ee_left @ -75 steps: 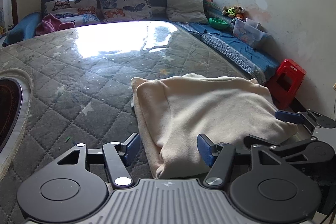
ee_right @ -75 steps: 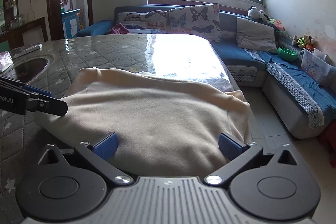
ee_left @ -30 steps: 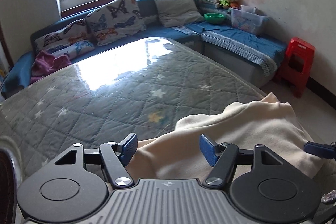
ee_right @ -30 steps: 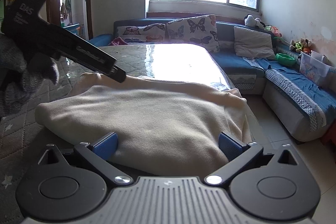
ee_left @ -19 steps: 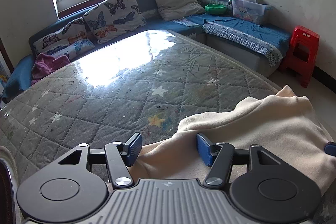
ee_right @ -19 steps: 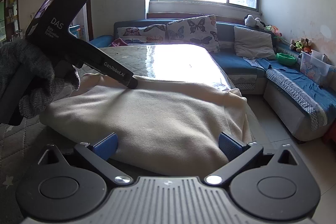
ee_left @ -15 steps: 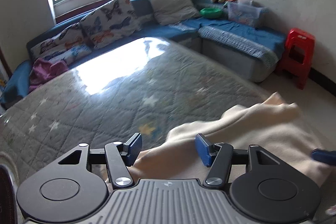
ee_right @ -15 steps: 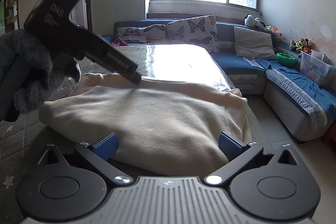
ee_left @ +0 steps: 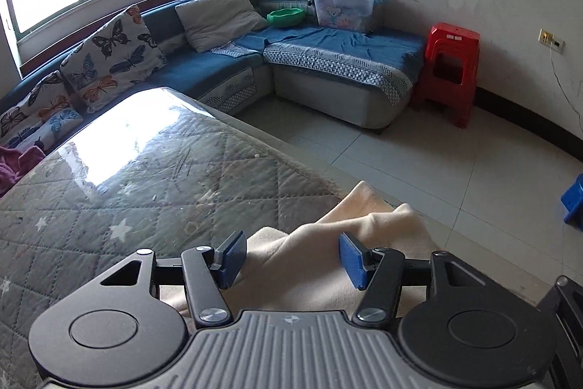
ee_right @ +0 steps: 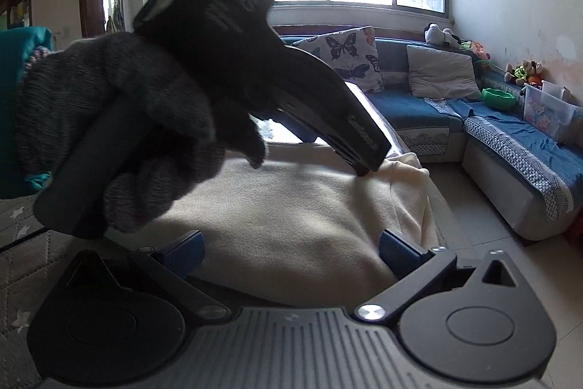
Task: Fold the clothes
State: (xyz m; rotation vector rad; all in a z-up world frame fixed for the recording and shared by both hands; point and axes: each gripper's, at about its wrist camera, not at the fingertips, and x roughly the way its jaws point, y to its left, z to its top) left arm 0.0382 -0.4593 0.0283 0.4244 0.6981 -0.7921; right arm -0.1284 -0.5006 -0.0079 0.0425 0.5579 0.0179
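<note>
You had the cream-coloured soft fleece garment [ee_right: 291, 217] lying partly folded at the near right corner of the grey quilted star-print table cover [ee_left: 120, 203], its far edge at about 1 o'clock in the right wrist view spilling just over the table rim toward the tiled floor [ee_left: 455, 163]. Your left gripper [ee_left: 291, 259] sat with its blue pads apart, a raised ridge of the cream fabric between them but not pinched; no pad pressed the cloth that I could see. In the right wrist view your grey-knit-gloved left hand [ee_right: 120, 133] held that tool at 10 o'clock, its nose touching down on the fabric near the far right corner. Your right gripper [ee_right: 291, 252] was also spread wide, pads flanking the near hem at 6 o'clock, cloth between them and no squeeze visible. Handling call: the fleece looked light, limp and thick, with no stiffness, so it would sag and drag rather than pivot. It probably gripped well against rubber pads but could slide on the glossy cover. The overhanging edge was a risk, since its weight could pull the fold off the table. Best holds, in my judgement, were the bunched corner ridge under the left pads and the doubled near hem, taking all the layers.
</note>
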